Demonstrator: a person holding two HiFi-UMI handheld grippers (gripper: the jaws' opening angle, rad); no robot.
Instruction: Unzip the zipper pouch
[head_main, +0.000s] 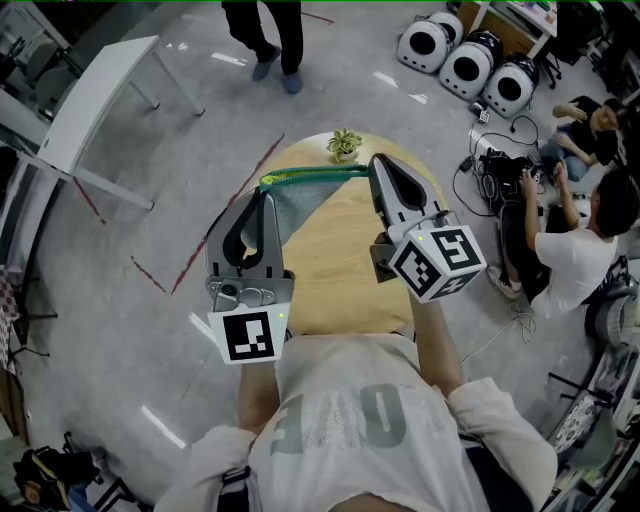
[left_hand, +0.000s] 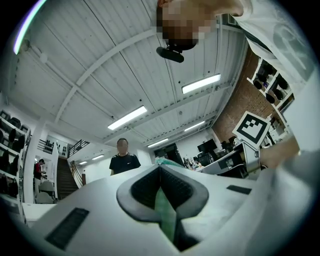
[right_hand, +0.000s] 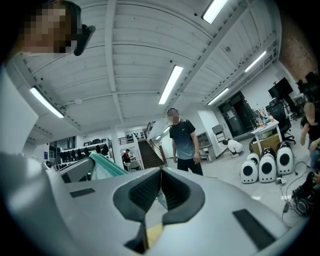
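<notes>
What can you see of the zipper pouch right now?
The zipper pouch looks like soft grey-green fabric with a bright green zip along its top edge. It hangs taut above the round wooden table, its left end pinched in the left claw and its right end in the right claw. How far it is unzipped is unclear.

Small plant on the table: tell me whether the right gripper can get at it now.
Probably not yet. The right gripper is shut on the zipper pouch, stretched to the left gripper. The small plant stands close beyond it, unblocked.
</notes>
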